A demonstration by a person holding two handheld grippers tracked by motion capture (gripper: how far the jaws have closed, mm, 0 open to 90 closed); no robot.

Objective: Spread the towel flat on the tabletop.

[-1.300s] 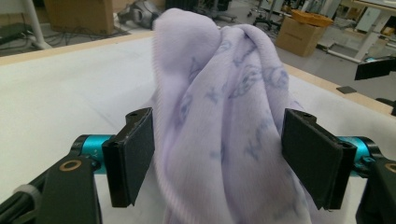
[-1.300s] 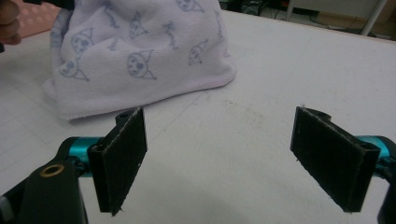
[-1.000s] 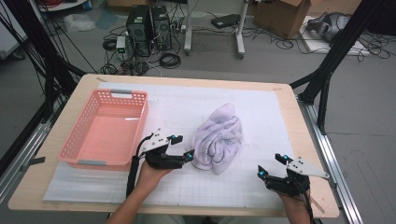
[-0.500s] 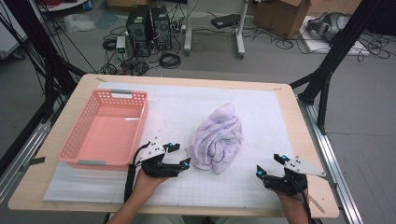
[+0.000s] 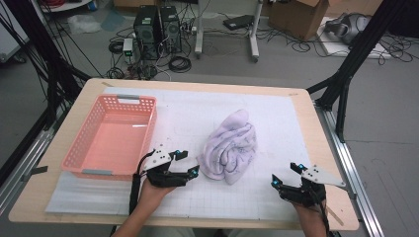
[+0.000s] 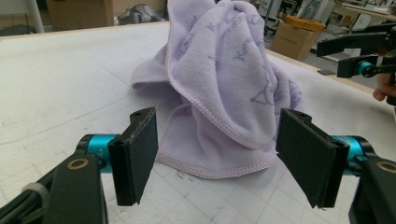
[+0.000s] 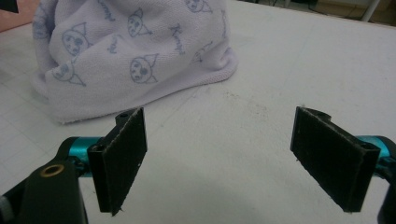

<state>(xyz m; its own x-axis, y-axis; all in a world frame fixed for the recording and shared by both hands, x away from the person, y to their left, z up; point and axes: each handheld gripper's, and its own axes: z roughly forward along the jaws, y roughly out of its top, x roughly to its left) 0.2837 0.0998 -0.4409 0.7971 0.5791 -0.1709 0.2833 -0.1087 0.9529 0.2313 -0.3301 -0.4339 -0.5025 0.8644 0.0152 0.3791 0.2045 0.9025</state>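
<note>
Nearest first: the right claw (image 5: 280, 183) sits low at the near right of the bench (image 5: 316, 123), its jaws spread wide with nothing between them but bare mat (image 7: 224, 140). It is well apart from the towel (image 5: 230, 148), which in the right gripper view lies up and off to the left, a printed corner resting flat on the mat.

Over to the left claw (image 5: 190, 170), just beside the towel's near left edge. In the left gripper view its pads (image 6: 140, 154) stand wide apart too, gripping nothing, and the towel's stitched hem (image 6: 219, 170) lies on the mat right ahead, between the two jaws but a little beyond them. No contact that I can see.

The towel itself sits in a crumpled, lilac heap near the middle of the bench, one fold standing up tall, nothing spread or folded.

Farther left, the pink basket (image 5: 94, 170) lies open, with nothing in it.

So where does the work stand? By my reading, right at the start: the towel has not been picked up, smoothed or moved towards the basket. The left claw looks lined up for a first pinch on that near hem, while the right one has more ground to cover. Whether the towel is meant to be folded or dropped into the basket, I cannot tell; either way, all the handling is left to do.
</note>
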